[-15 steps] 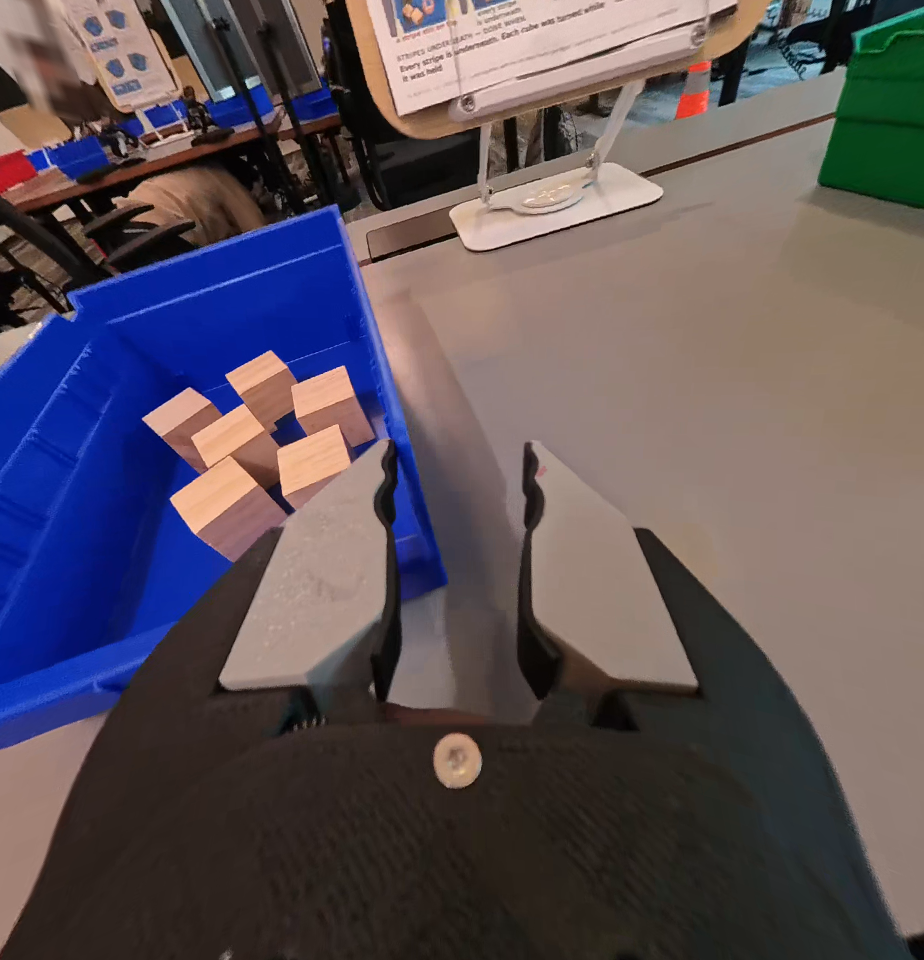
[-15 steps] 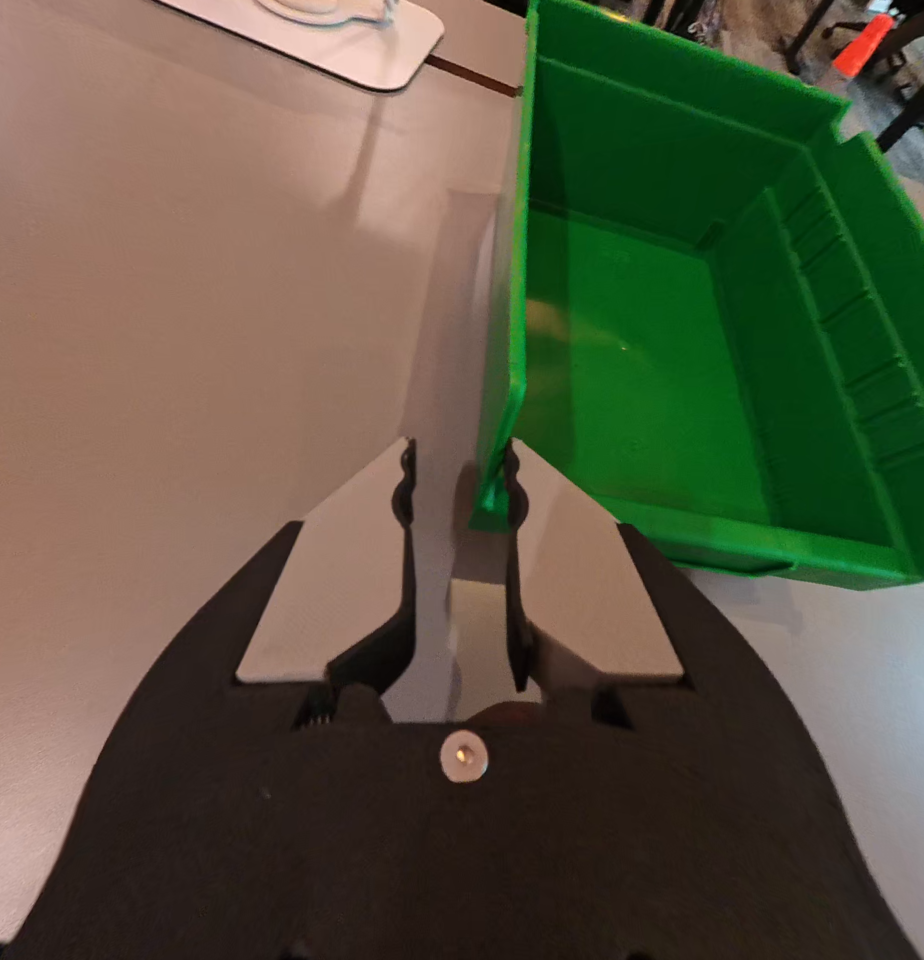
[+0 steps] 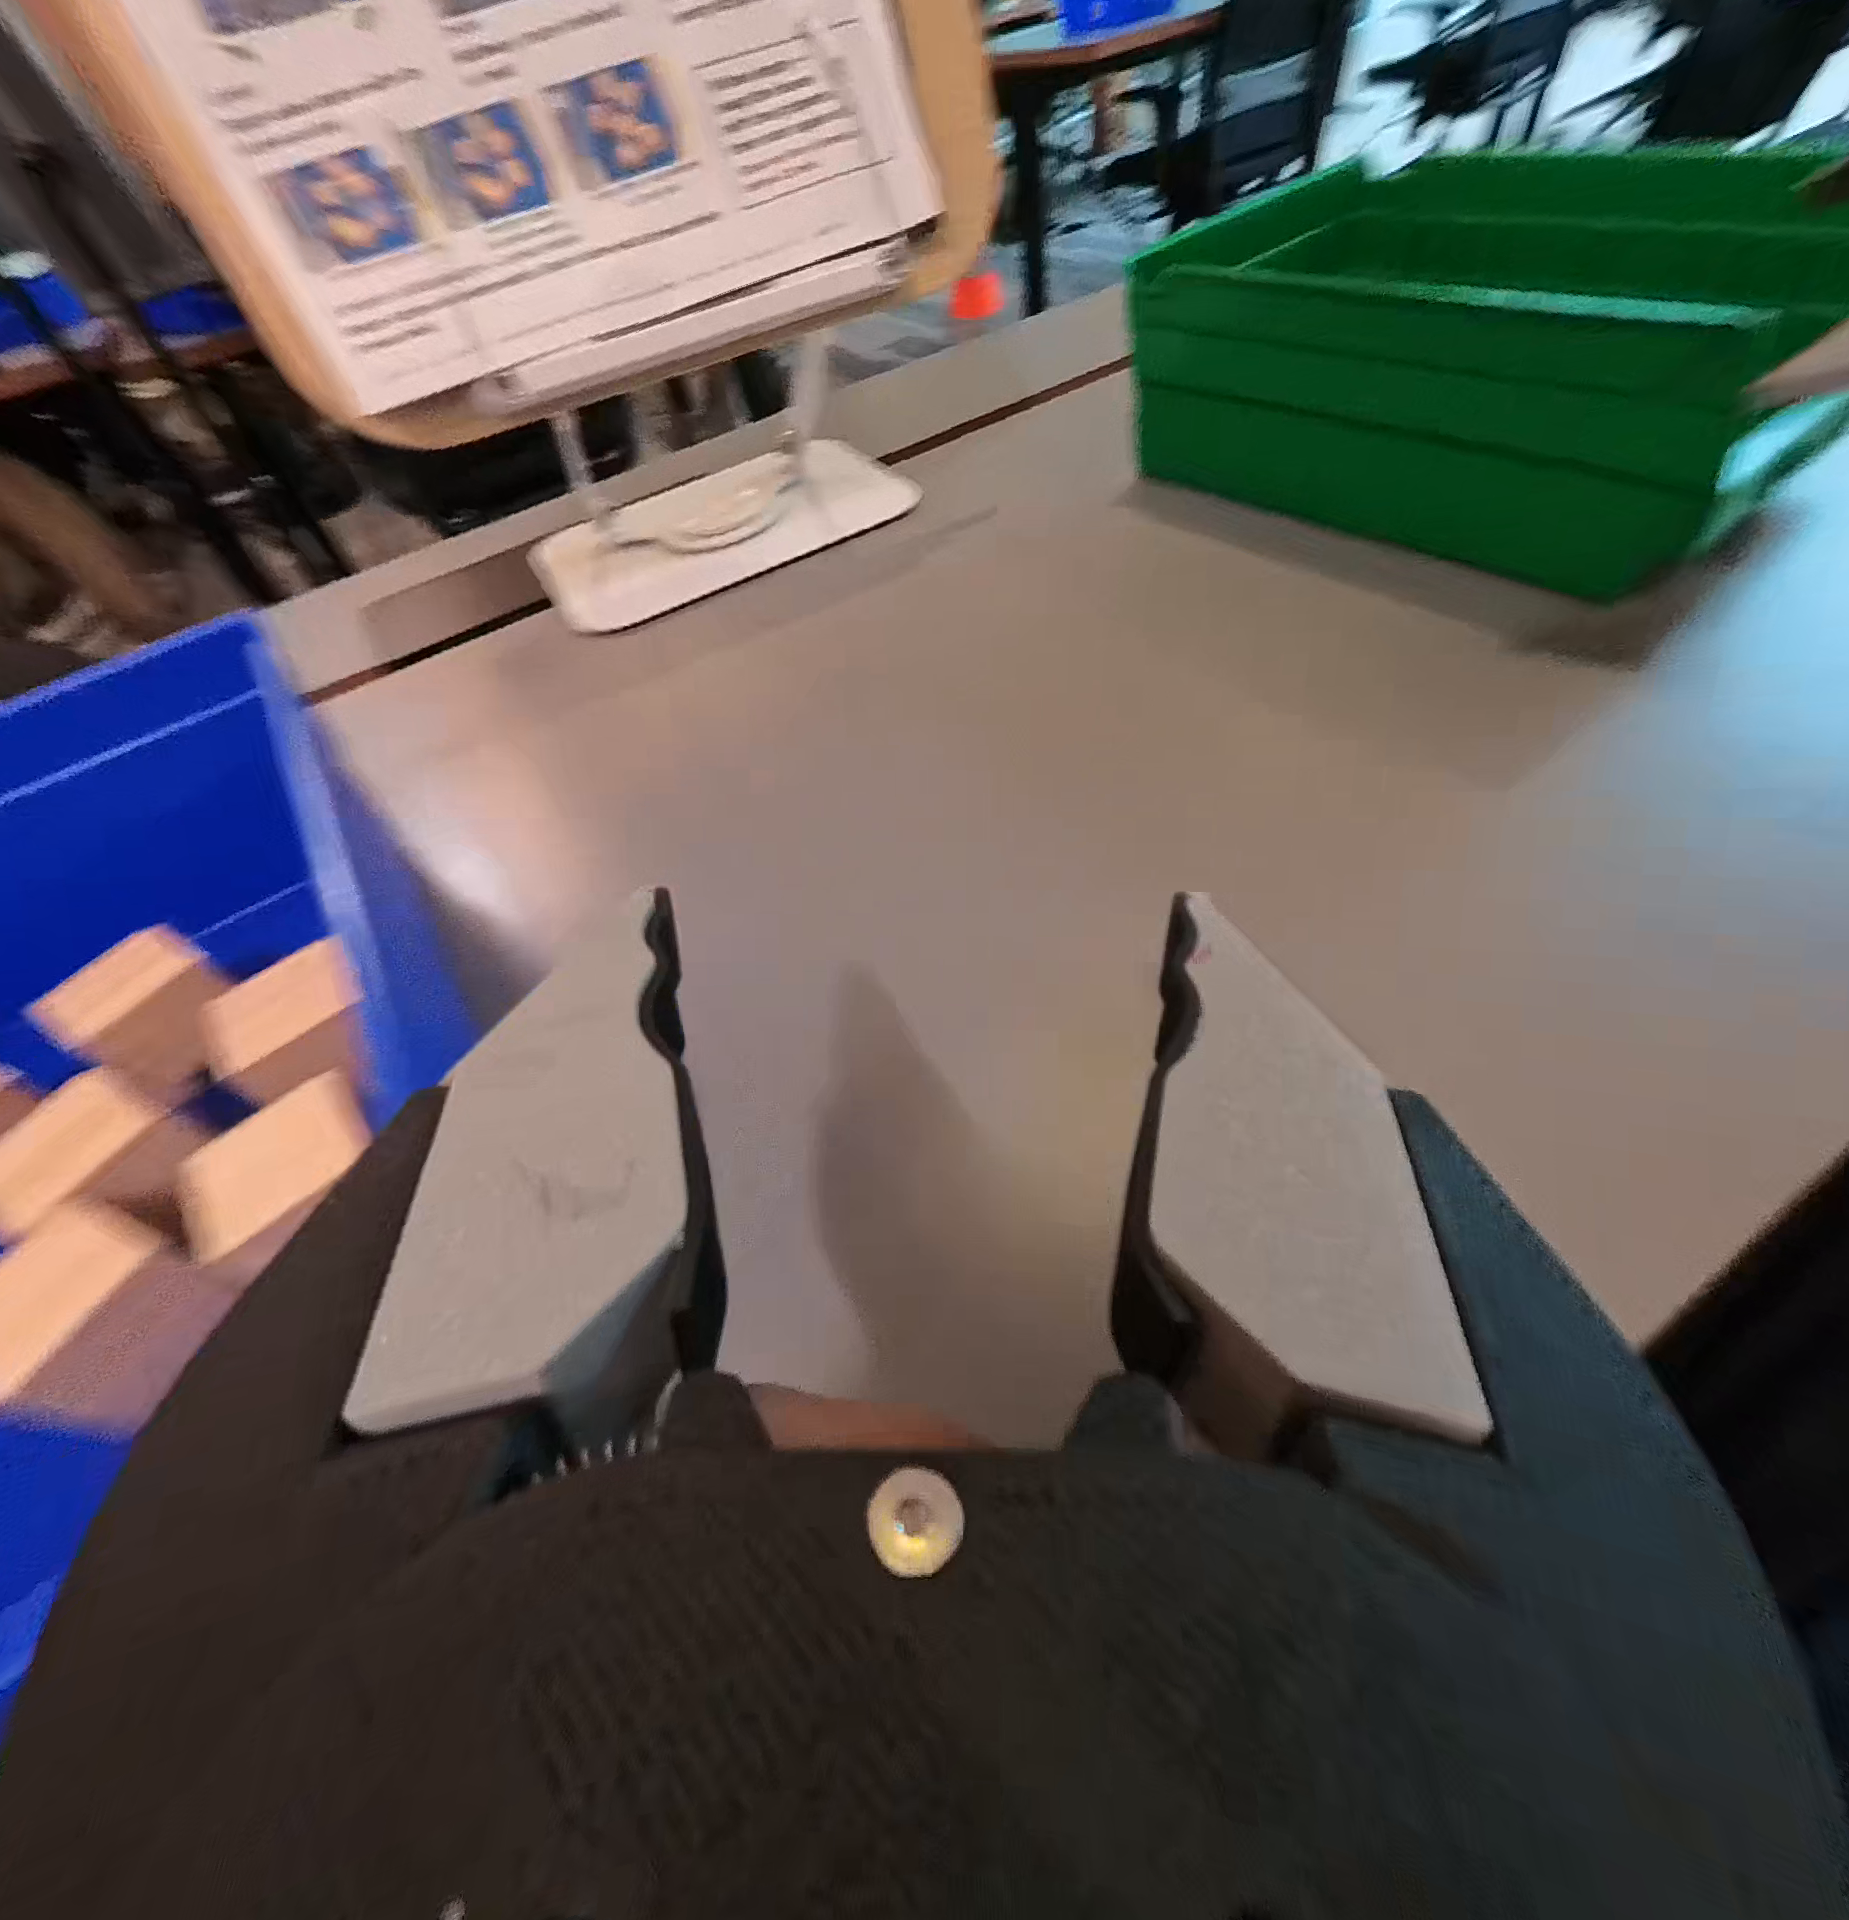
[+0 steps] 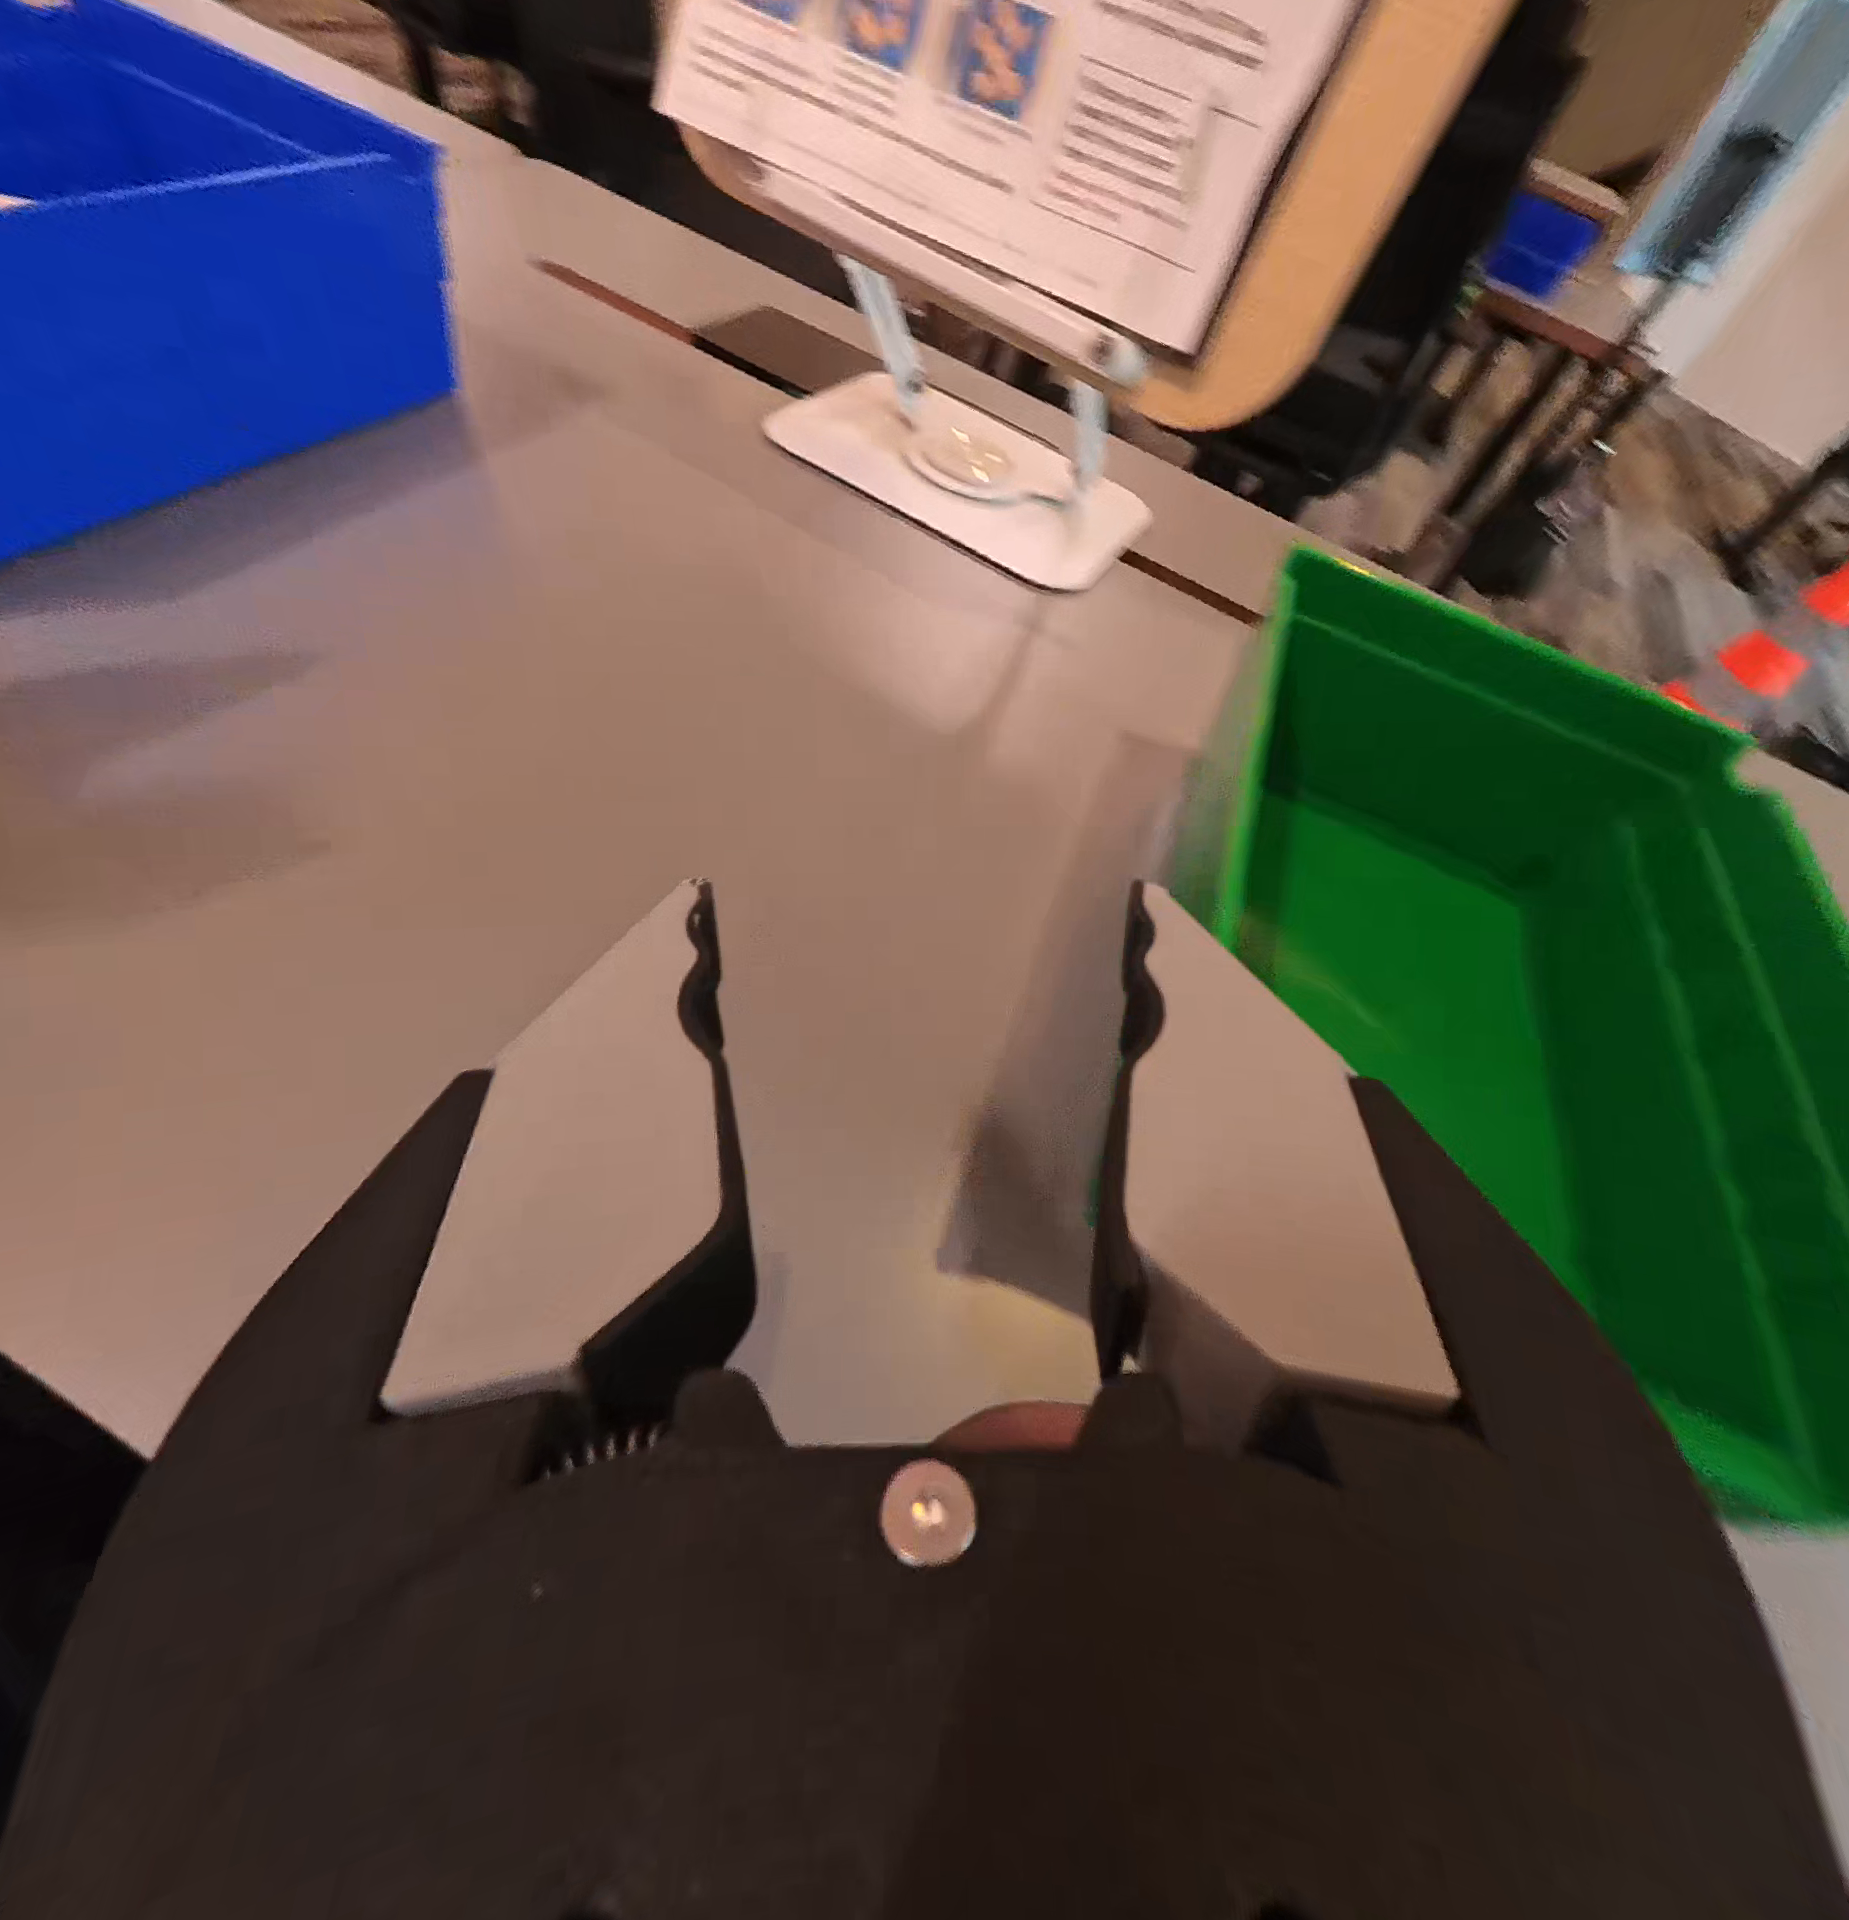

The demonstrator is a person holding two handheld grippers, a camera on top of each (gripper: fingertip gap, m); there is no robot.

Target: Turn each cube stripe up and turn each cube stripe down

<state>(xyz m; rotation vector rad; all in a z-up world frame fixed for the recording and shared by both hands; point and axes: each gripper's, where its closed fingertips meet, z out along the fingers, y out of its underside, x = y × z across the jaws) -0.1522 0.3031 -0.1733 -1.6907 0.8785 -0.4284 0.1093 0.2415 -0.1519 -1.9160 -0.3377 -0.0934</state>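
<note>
Cubes (image 3: 161, 1132) of pale wood lay heaped in the blue bin (image 3: 120, 790) at about nine o'clock in the left wrist view, blurred, with no stripe that could be made out. They looked light, stiff and square-edged, likely dry enough not to slip; a pinch across two opposite flat faces would probably hold best, leaving the striped face free. The left gripper (image 3: 920, 914) hung over the bare table (image 3: 1003, 727) with its jaws spread wide and nothing between them. The right gripper (image 4: 915, 904) was likewise spread and empty. Only the left view showed the cubes; the right view caught just the blue bin's outer wall at ten o'clock, but alone looked down into the green bin (image 4: 1522, 935) at three o'clock, which held nothing visible. A paper stand (image 4: 961, 468) stood at twelve o'clock.
</note>
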